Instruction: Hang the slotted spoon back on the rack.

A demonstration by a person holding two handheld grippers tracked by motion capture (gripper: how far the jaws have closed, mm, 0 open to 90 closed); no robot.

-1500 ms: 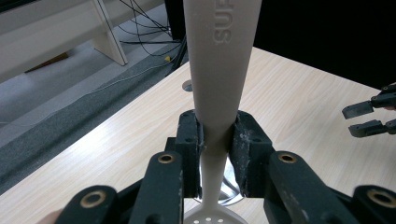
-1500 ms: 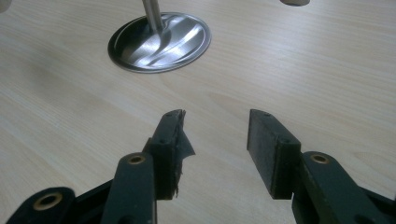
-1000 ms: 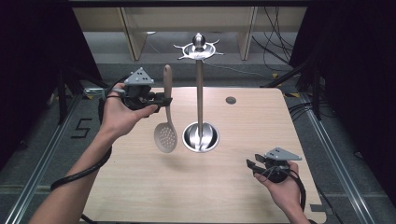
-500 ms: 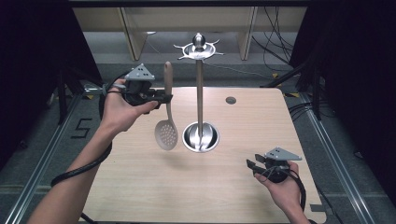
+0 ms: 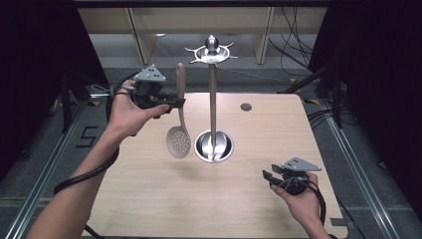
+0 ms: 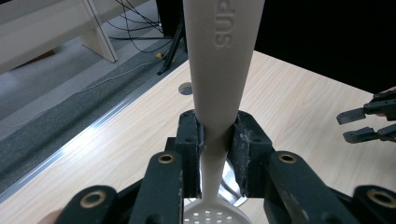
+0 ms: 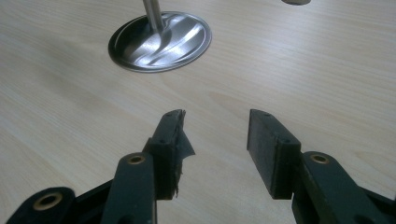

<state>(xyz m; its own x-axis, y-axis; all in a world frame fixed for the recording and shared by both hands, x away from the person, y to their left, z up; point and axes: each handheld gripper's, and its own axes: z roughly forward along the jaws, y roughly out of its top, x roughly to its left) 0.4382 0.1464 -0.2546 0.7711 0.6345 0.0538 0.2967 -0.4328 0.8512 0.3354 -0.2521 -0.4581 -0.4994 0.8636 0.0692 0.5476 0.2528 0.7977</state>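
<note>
The beige skimmer (image 5: 179, 127) is clamped by its handle in the left gripper (image 5: 171, 102) and has been lifted slightly since a second ago, bowl hanging clear of the worktop (image 5: 149, 199), so hanging it on the steel utensil stand (image 5: 213, 99) is judged the step in hand. The right gripper (image 5: 271, 178) is parked near the front edge, jaws apart, nothing held. Counted: one skimmer, one stand, two grippers.

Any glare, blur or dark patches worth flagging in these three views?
High view: both sides fall to black, and the slotted spoon casts a soft shadow on the table. Left gripper view: the spoon handle is close and soft, its top pale and washed out. Right gripper view: streaky reflections on the stand's base; the black jaws are sharp.
</note>
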